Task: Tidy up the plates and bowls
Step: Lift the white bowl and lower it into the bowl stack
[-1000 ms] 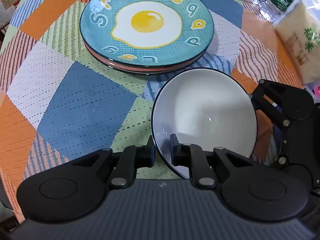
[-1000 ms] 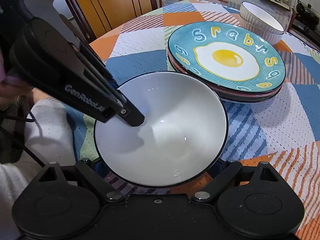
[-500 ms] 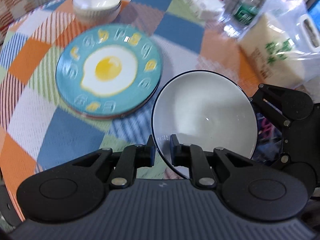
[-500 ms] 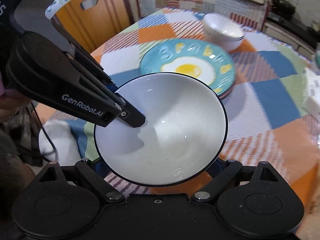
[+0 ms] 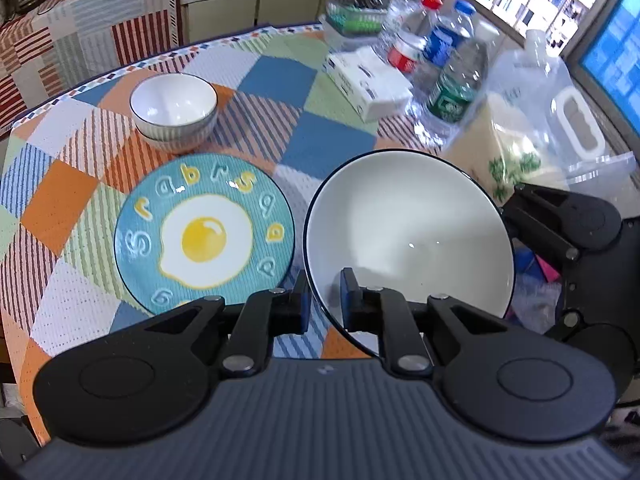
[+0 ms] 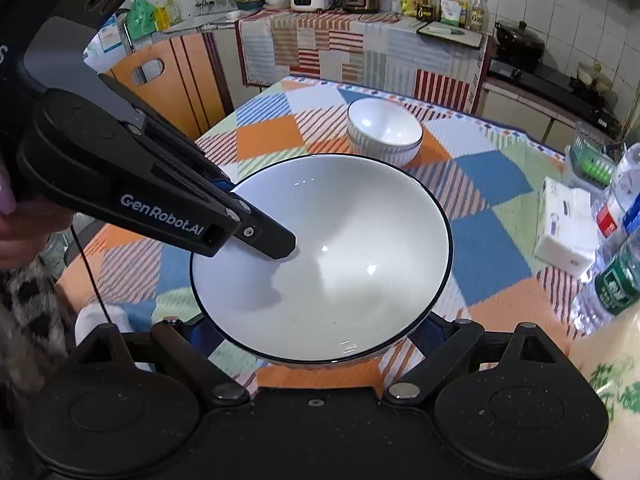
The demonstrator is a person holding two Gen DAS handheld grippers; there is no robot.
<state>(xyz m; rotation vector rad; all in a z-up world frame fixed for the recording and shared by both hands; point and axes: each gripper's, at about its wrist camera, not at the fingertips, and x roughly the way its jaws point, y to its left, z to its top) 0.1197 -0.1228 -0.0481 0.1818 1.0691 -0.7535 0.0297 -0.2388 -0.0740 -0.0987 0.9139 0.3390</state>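
The left gripper (image 5: 325, 300) pinches the near rim of a large white bowl (image 5: 412, 240) with a dark edge, one finger inside the bowl and the other against its outer wall, so the wall is clamped between the two pads. Seen from the right wrist camera, that left gripper (image 6: 256, 236) reaches in from the upper left with its fingertip resting on the white inner surface of the large white bowl (image 6: 340, 264). The right gripper (image 6: 320, 340) has its fingers spread wide around the underside of the bowl, one on each side of the base; whether the pads actually press the bowl is hidden beneath it. The bowl is held above the patchwork tablecloth (image 5: 280, 80), tilted slightly, just right of the teal fried-egg plate (image 5: 204, 236), which lies flat on the cloth. Farther back, a stack of small white bowls (image 5: 174, 110) sits on the table, well apart from the held bowl. Water bottles (image 5: 452, 80), a tissue pack (image 5: 368, 80) and a bag of rice (image 5: 508, 148) stand along the right side.
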